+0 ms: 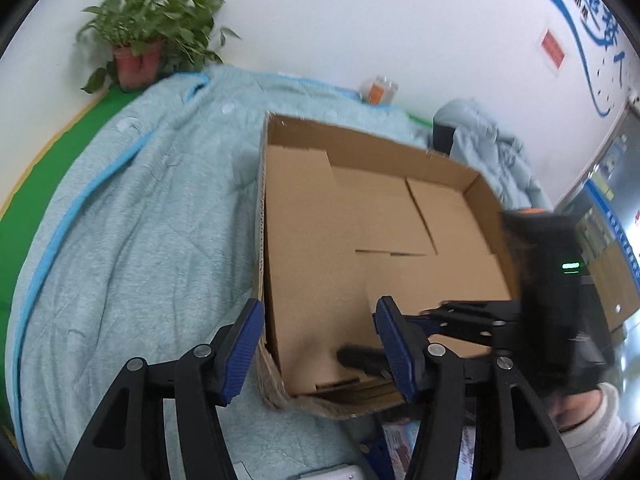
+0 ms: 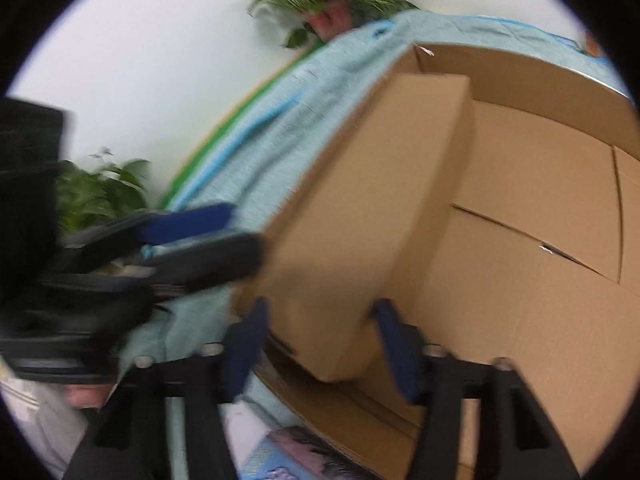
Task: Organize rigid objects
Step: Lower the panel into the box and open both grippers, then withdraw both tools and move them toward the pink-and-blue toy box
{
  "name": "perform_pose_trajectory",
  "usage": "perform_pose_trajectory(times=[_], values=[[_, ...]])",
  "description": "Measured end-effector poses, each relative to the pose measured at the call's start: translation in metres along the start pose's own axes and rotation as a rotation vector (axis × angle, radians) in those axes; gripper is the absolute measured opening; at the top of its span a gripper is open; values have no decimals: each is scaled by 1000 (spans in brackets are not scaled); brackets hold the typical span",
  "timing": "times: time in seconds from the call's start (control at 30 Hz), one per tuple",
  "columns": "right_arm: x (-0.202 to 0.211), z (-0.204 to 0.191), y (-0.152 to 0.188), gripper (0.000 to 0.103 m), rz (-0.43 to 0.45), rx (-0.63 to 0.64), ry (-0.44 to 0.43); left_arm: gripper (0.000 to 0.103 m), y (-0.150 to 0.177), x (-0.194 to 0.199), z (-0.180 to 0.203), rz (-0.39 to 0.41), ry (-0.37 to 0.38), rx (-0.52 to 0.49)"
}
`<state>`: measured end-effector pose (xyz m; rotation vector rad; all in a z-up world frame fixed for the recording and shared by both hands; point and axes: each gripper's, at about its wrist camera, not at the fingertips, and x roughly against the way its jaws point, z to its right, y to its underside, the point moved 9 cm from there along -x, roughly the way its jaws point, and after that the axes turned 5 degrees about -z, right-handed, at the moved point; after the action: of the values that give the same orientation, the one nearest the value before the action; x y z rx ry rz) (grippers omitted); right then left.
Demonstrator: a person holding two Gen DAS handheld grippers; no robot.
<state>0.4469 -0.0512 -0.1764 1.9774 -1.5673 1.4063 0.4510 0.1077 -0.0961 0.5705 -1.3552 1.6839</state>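
A large open cardboard box [image 1: 360, 216] fills the middle of the left wrist view, resting on a pale teal quilted blanket [image 1: 132, 240] with a brighter blue piped edge. Its corrugated near wall [image 1: 262, 248] stands between the blue ribbed pads of the left claw [image 1: 316, 352], one pad outside, one inside; the claw is partly spread and I cannot tell whether the pads press on the wall. The box floor is plain brown folded flaps.

In the right wrist view, a smaller closed cardboard carton [image 2: 372, 216] leans tilted against the big box's rim, its lower end between the pads of the right claw [image 2: 320, 340], which pinches it. The picture is blurred.

The right claw enters the left view at lower right, crowding the box's near corner. A green mat [image 1: 36, 184] edges the blanket at left. A leafy plant in a reddish pot [image 1: 138, 62] sits upper left against a white wall. Printed packets [image 1: 400, 440] lie at the bottom edge.
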Motion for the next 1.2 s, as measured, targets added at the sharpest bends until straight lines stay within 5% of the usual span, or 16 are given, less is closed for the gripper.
perform_pose_trajectory(times=[0.2,0.27,0.33,0.37,0.47,0.63,0.7,0.77,0.8,0.9,0.93,0.97,1.0,1.03,1.1,1.2], values=[[1,1,6,42,8,-8,37,59,11,35,4,120,-32,4],[15,0,13,49,49,-17,96,84,12,54,10,200,-80,-20],[43,-3,24,77,138,1,204,102,15,80,15,323,-151,-21],[63,-3,32,84,206,5,278,103,18,92,18,377,-178,-23],[103,-6,55,84,335,-12,426,103,35,112,34,436,-223,-46],[140,0,104,85,394,-103,501,102,75,114,66,405,-235,-90],[149,0,122,84,402,-97,515,90,94,111,83,374,-211,-115],[159,0,137,83,422,-107,537,34,110,108,99,349,-176,-143],[164,3,144,75,431,-114,545,21,115,104,107,321,-159,-149],[172,6,162,32,436,-133,585,14,132,108,125,331,-133,-145],[173,6,167,32,432,-135,586,25,134,111,129,351,-145,-150],[174,6,172,32,434,-130,575,66,137,115,132,367,-162,-155],[177,4,175,35,444,-122,567,96,140,119,133,382,-177,-151],[181,3,180,41,463,-111,567,100,143,126,134,426,-190,-132],[184,1,185,98,487,-102,569,102,150,132,139,456,-181,-106],[192,-2,196,103,543,-105,547,102,159,131,140,426,-182,-78]])
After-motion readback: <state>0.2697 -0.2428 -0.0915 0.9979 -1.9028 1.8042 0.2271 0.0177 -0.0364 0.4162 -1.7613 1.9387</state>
